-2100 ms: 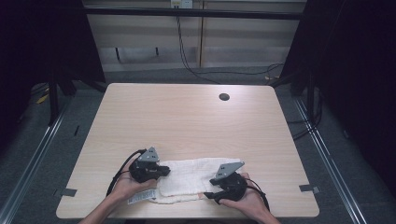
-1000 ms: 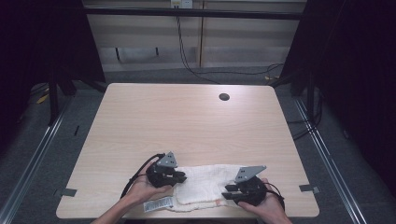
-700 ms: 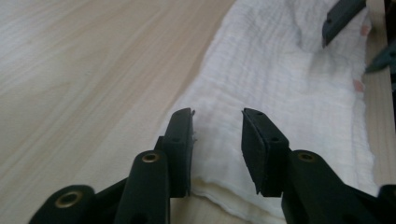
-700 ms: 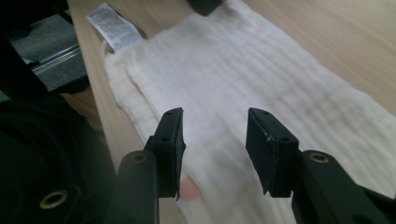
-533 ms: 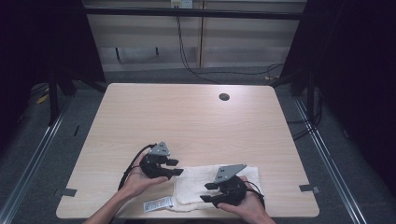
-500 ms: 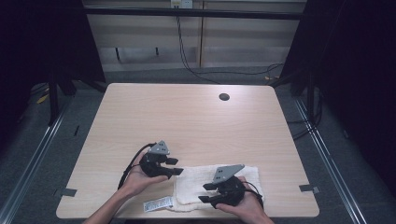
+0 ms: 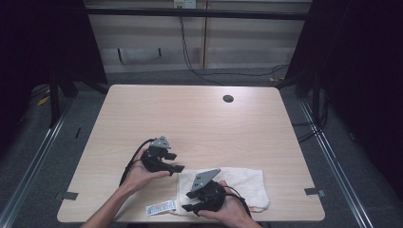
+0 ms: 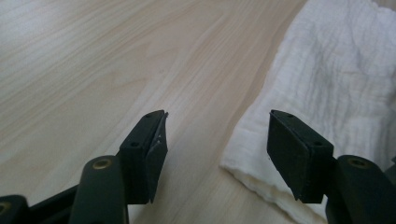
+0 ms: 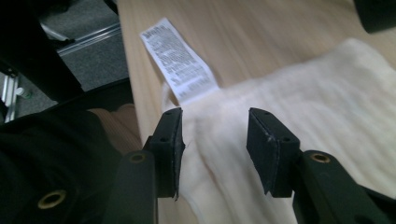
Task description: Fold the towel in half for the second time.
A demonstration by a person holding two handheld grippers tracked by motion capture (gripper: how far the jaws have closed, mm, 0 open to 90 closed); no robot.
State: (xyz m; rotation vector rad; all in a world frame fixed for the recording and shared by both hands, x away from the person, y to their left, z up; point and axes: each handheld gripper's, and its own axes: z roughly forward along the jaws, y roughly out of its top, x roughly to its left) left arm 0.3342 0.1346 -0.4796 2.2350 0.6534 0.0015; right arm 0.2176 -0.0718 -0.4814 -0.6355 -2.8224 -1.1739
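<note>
Near the front edge of the pale wood-grain tabletop (image 7: 190, 114): one white, crinkle-weave cotton towel (image 7: 237, 183), folded into a flat oblong, long side along the edge, with a white printed care label (image 7: 160, 207) sticking out at its left end.

Item, my left hand-held gripper (image 7: 177, 167): jaws have just been opening and now stand spread, nothing between them. It sits just off the towel's left end, farther out than a second ago, when it lay at the cloth. In the left gripper view the towel's folded corner (image 8: 261, 158) lies on the wood by the right-hand jaw, not pinched. Judgement: the corner is let go and that fold is laid.

Item, my right hand-held gripper (image 7: 187, 208): jaws spread, hovering above the towel's left front part, no cloth gripped. A second ago it was at the towel's right end; it now stands toward the left end. In the right gripper view the jaws bracket bare cloth (image 9: 327, 112), with the care label (image 9: 180, 60) just beyond them. Judgement: I am lining up a fresh pinch at this end for the next fold.

Item, tabletop fittings: one small dark round hole (image 7: 228, 99) near the far edge, well apart from the towel.

Containers: none on the tabletop; the towel lies directly on the wood, in nothing.
</note>
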